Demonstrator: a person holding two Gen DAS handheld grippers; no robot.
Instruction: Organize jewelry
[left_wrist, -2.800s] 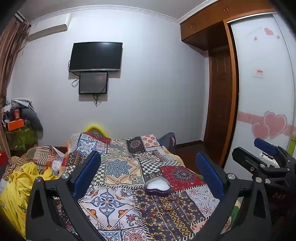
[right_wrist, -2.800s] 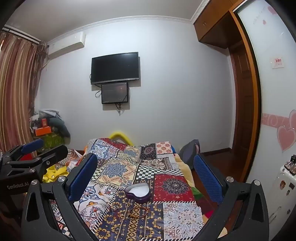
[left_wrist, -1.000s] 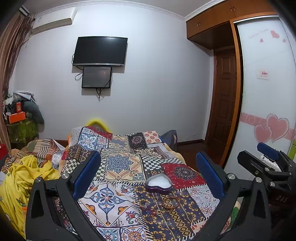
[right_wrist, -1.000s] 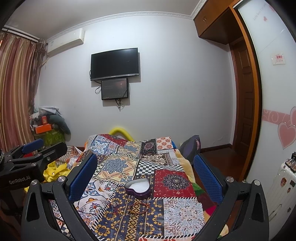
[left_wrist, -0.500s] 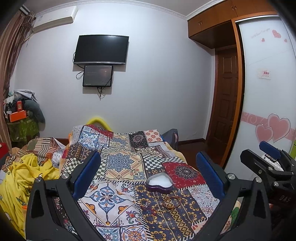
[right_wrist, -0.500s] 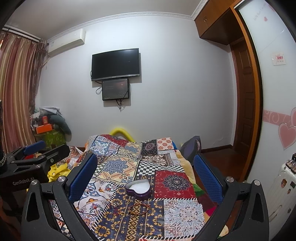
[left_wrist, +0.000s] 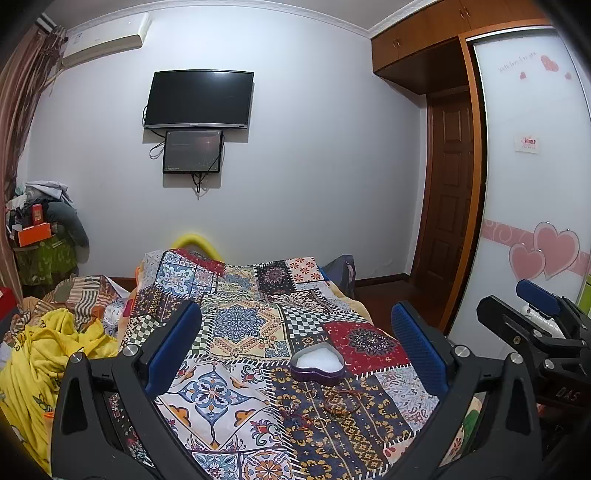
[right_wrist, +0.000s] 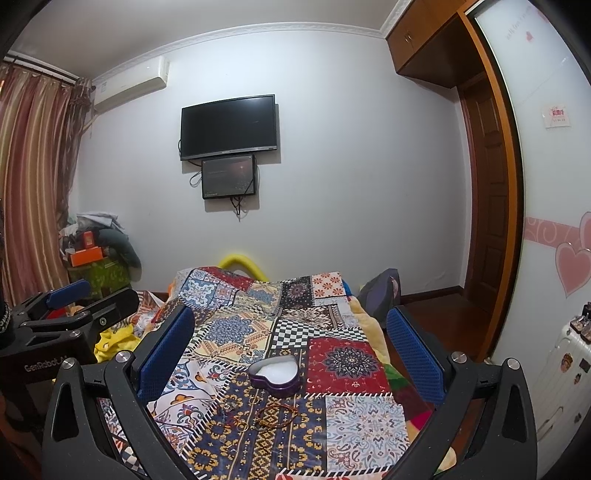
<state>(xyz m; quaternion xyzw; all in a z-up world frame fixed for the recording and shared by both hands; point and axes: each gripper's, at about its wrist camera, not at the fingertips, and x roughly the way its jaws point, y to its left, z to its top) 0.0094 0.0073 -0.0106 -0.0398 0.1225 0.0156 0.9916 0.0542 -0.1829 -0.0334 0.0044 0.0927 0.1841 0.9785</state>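
Note:
A purple heart-shaped box (left_wrist: 317, 366) with a white lining lies open on the patchwork cloth (left_wrist: 236, 328); it also shows in the right wrist view (right_wrist: 274, 375). Just in front of it lie a beaded bracelet (left_wrist: 342, 403), a red cord and small rings (left_wrist: 320, 423); in the right wrist view the bracelet (right_wrist: 277, 414) and rings (right_wrist: 242, 426) lie the same way. My left gripper (left_wrist: 295, 343) is open and empty, held above and short of the jewelry. My right gripper (right_wrist: 290, 341) is open and empty too. Each gripper shows at the other view's edge.
The cloth covers a narrow table or bed running away from me. Yellow clothes (left_wrist: 44, 354) are piled at the left. A wardrobe with heart stickers (left_wrist: 535, 221) and a wooden door (left_wrist: 448, 206) stand at the right. A suitcase (right_wrist: 561, 373) stands at the far right.
Both views have shifted slightly: the cameras tilted up and moved a little, so the box and jewelry sit a bit lower. Both grippers stay open. Nothing on the cloth moved.

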